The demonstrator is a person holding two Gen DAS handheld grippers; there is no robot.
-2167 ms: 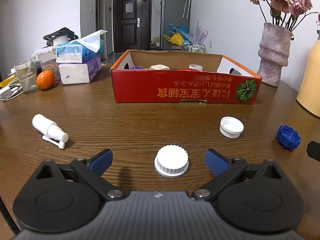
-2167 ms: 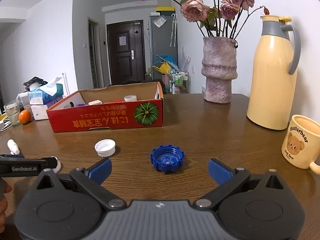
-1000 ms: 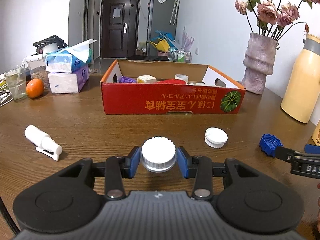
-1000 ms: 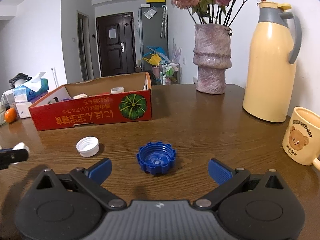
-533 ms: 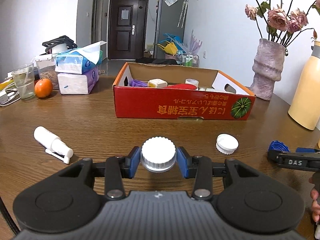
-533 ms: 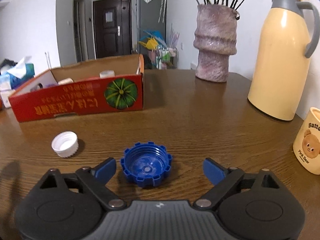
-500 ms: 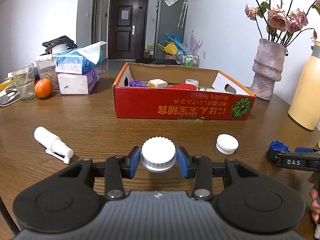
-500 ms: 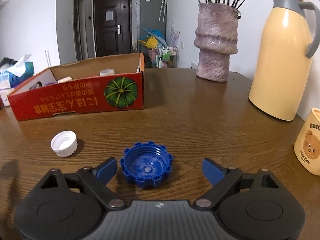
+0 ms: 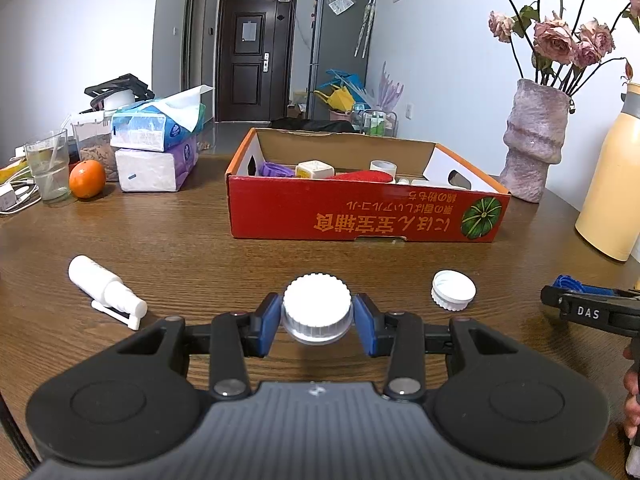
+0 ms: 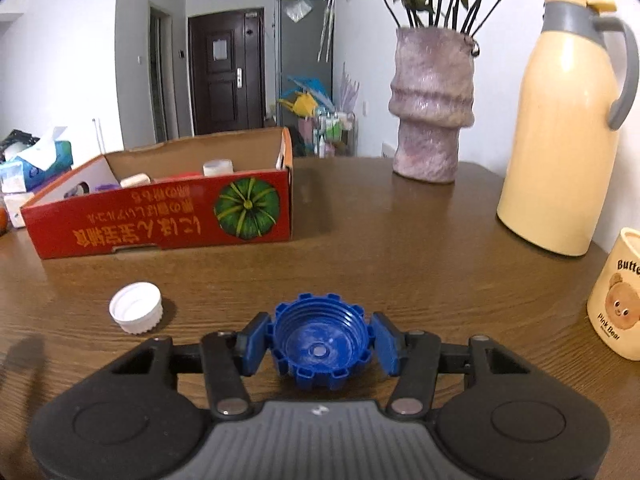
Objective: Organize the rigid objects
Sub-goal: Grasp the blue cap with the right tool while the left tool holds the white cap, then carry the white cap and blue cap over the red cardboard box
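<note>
The big brown table (image 9: 168,240) holds everything, and the biggest task thing on it is the red cardboard box (image 9: 360,216), which sits at about 12 o'clock from both grippers and already has a few small things inside. Next in size is the white spray bottle (image 9: 105,292), lying on its side at about 10 o'clock from the left gripper, well apart from the box. Then come the caps. The left gripper (image 9: 317,322) is squeezed onto the white ribbed cap (image 9: 317,312), with a blue pad pressing on each side, and the cap looks lifted a little off the table. The right gripper (image 10: 319,344) has just been closing, and the blue cap (image 10: 319,340) sits between its pads with its open side up; the pads look to be touching the cap's bumpy edge, though I cannot tell how hard they press. One more small white cap (image 10: 136,313) rests on the table at about 10 o'clock from the right gripper, near the box but not in it. I think the step now is picking up the two caps, one in each gripper. The next move likely calls for a firm hold on the blue cap, then lifting both caps up and over the box's front wall before letting go.
</note>
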